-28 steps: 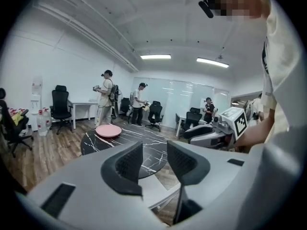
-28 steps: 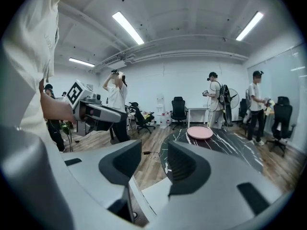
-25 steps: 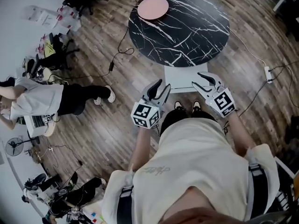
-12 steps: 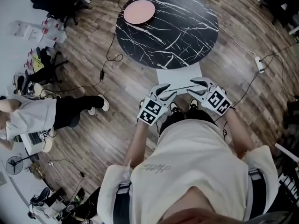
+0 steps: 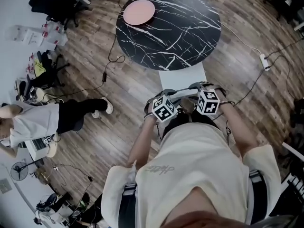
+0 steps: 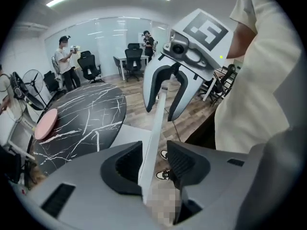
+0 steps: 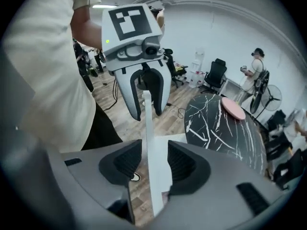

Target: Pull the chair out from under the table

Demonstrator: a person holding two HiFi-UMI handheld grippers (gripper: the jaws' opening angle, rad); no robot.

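Note:
A white chair (image 5: pixel 183 77) is tucked with its seat partly under the round black marble table (image 5: pixel 190 37). Its thin backrest edge (image 5: pixel 183 93) runs between my two grippers. My left gripper (image 5: pixel 159 99) straddles the left end of that edge; in the left gripper view the backrest (image 6: pixel 156 128) stands between the pads of the left gripper (image 6: pixel 154 162), with a gap on one side. My right gripper (image 5: pixel 197 86) straddles the right end. In the right gripper view the backrest (image 7: pixel 148 128) passes between the wide-apart jaws of the right gripper (image 7: pixel 154 162).
A pink plate (image 5: pixel 138 12) lies on the table's far side. A person (image 5: pixel 33 122) crouches on the wooden floor at left. Cables and a power strip (image 5: pixel 264 62) lie on the floor to the right. Office chairs and clutter stand at the far left.
Both grippers have come down and tipped to point downward. They hung open above the seat before; now their jaws sit over the backrest's top edge.

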